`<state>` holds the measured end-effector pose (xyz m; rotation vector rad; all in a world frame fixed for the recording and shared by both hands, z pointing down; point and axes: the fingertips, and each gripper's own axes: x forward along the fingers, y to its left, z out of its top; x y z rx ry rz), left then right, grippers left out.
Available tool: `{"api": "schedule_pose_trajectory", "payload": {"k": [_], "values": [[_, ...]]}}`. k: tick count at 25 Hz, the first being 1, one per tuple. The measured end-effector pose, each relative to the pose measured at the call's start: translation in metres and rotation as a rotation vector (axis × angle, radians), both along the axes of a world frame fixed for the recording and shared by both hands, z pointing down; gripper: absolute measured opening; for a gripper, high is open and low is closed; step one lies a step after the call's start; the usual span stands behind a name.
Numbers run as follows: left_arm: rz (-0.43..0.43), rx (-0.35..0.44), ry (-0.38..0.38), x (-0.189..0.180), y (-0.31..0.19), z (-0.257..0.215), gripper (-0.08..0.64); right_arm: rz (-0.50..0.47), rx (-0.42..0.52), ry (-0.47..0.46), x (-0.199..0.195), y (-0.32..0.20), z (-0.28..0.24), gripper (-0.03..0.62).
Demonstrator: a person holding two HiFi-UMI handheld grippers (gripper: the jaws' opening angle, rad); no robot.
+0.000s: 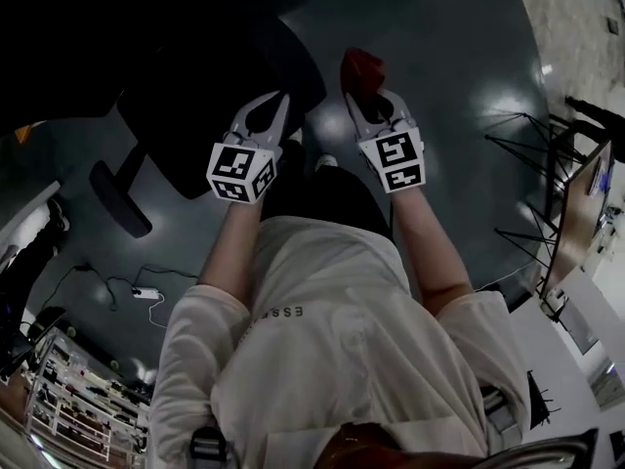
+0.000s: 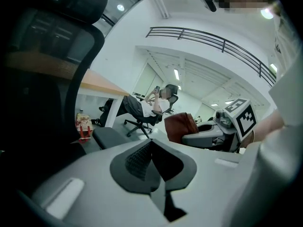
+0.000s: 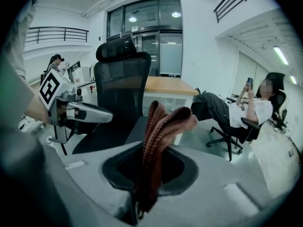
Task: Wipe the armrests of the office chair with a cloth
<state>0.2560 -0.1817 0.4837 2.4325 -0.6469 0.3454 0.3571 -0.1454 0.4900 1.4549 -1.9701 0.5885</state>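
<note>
In the head view the black office chair (image 1: 200, 86) stands to my front left, one padded armrest (image 1: 119, 198) sticking out toward me. My left gripper (image 1: 275, 106) hovers over the chair's near edge. The left gripper view shows its jaws (image 2: 151, 148) shut with nothing between them, beside the chair's back (image 2: 42, 79) and a grey armrest pad (image 2: 110, 137). My right gripper (image 1: 376, 101) is shut on a reddish-brown cloth (image 1: 361, 68), held in the air right of the chair. In the right gripper view the cloth (image 3: 163, 122) rises folded from the jaws (image 3: 151, 148), the chair (image 3: 120, 84) behind.
A person sits in another office chair (image 3: 241, 112) across the room. A wooden desk (image 3: 165, 85) stands behind my chair. A power strip with cable (image 1: 146, 293) lies on the floor at left. Thin metal stands (image 1: 532, 154) rise at right; a shelf (image 1: 78, 408) is lower left.
</note>
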Motion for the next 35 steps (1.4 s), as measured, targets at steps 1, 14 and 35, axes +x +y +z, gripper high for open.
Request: {"api": "schedule_pose_trajectory", "payload": {"k": [1, 14, 35], "values": [[-0.014, -0.003, -0.010, -0.003, -0.005, 0.004, 0.017, -0.026, -0.004, 0.001, -0.002, -0.011, 0.004, 0.054], [-0.399, -0.097, -0.090, -0.027, -0.023, 0.061, 0.017, -0.464, 0.039, 0.061, -0.037, -0.140, 0.052, 0.054], [-0.520, -0.175, -0.069, -0.012, 0.009, 0.104, 0.017, -0.776, 0.093, 0.153, -0.110, -0.189, 0.084, 0.054]]}}
